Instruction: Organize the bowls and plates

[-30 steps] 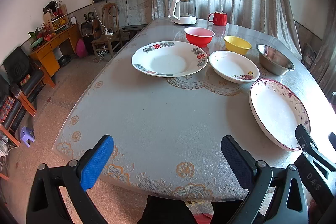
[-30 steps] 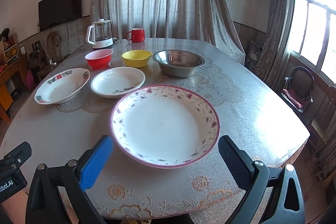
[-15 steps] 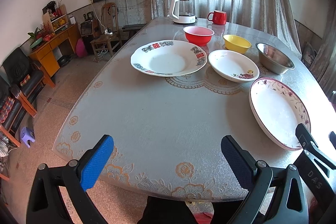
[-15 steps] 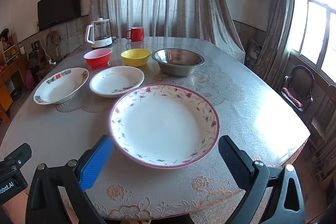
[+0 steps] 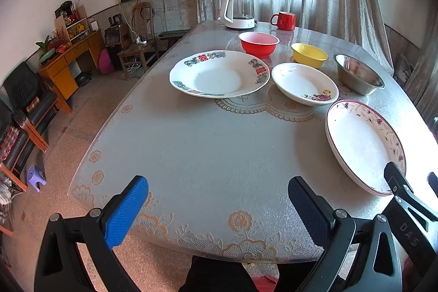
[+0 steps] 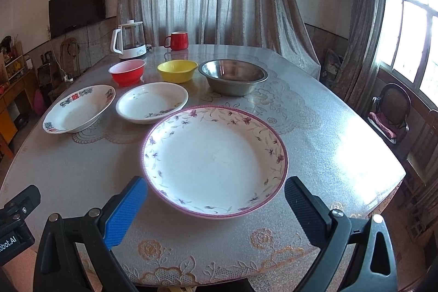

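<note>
Plates and bowls sit spread over the table [image 6: 314, 127], none stacked. In the right wrist view the pink-rimmed floral plate [image 6: 215, 160] fills the centre of the frame, its near rim lying between the wide-spread fingers of the right gripper [image 6: 216, 203] but touching neither pad. The left gripper [image 5: 219, 205], at the bottom of its own frame, is also spread wide and holds nothing; only bare tablecloth lies between its pads, with that same plate off to the lower right, partly cut off behind the other gripper's black body.

Three plates in all: the floral one, a smaller white plate [image 6: 152, 106] with a flower spray, and a plate with red and green rim motifs [image 6: 79, 108] at centre left. Three bowls stand behind them in a row: red bowl [image 6: 127, 71], yellow bowl [image 6: 177, 70], steel bowl [image 6: 232, 75]. One kettle [image 6: 128, 43] and one red mug [image 6: 176, 40] stand at the far edge. The small lettering on the white plate is too small to read.
</note>
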### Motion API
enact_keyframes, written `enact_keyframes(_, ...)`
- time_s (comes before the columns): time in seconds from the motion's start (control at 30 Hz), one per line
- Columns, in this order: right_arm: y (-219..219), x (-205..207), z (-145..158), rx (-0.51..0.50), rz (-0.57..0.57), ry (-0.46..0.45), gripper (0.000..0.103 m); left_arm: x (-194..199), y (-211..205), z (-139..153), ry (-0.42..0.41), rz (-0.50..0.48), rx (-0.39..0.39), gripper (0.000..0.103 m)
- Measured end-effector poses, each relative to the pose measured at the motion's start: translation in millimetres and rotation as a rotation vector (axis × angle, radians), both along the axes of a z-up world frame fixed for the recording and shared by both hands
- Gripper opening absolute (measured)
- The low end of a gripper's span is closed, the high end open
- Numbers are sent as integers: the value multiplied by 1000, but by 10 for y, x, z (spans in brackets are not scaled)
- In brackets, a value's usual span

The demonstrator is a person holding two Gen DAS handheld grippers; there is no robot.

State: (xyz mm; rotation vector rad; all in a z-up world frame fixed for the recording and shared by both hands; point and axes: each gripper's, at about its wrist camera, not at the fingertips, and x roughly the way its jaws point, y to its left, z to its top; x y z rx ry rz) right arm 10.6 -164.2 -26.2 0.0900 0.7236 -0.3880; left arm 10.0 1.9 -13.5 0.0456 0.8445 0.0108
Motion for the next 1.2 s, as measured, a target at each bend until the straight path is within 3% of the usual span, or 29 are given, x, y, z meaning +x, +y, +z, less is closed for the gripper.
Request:
enact_keyframes(0.57,6,35,-19,-3,7,7,102,46,3,-47,16,6,-3,103)
enact_keyframes(0.77,-37,91,0,39,32,-14,102,122,56,-89,35,5,-19,103)
enact_keyframes(0.87,-38,141,9,48,53,-19,102,200,120,-127,61,-14,-78,103)
enact_keyframes(1.0,-21,235,51,41,116,-45,102,315,287,-199,78,-51,-249,103)
enact_keyframes(1.2,115,557,44,23,354,-26,103,581,549,-340,148,-22,-432,103)
